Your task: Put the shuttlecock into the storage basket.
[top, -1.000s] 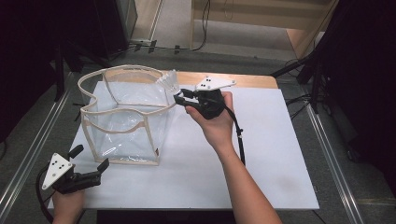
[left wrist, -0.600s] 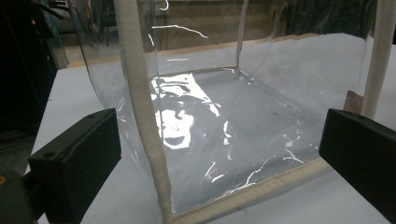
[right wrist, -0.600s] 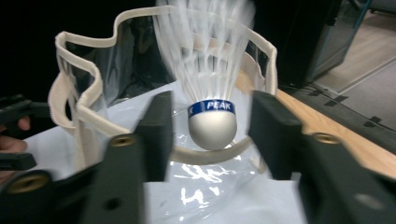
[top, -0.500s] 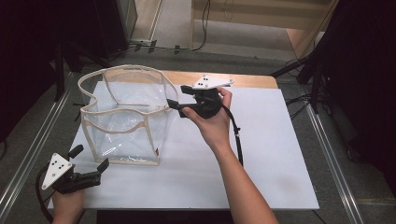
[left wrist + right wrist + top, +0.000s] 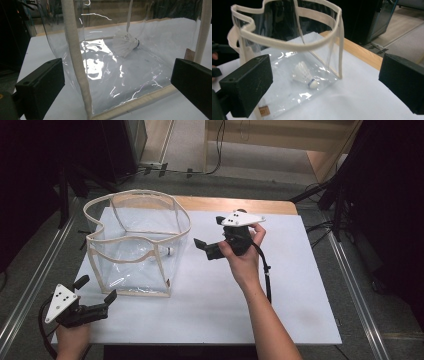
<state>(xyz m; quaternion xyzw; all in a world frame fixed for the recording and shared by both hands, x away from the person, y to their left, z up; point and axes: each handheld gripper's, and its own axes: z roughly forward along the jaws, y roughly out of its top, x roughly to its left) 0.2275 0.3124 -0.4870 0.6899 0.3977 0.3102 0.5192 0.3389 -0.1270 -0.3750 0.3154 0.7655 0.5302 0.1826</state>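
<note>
A clear plastic bag (image 5: 127, 272) with cream trim stands open on the left half of the white table. A white shuttlecock (image 5: 162, 252) lies on its floor, also seen through the wall (image 5: 123, 43) and from the other side (image 5: 303, 72). My right gripper (image 5: 209, 232) hovers just right of the bag's rim, pointing at it. Its jaws have just been opening and stand wide apart (image 5: 324, 65) with nothing between them. My left gripper (image 5: 96, 289) rests near the table's front left corner, open (image 5: 117, 72), facing the bag's near corner without touching it.
The white tabletop (image 5: 300, 295) stretches right of the bag, with a wooden strip (image 5: 240, 205) along its far edge. A black cable (image 5: 265, 270) hangs from the right gripper. Dark stands and metal floor rails flank the table.
The right gripper has drawn back from the bag's right rim, moving right and a little down, and its jaws have spread wide. The left gripper has stayed put.
</note>
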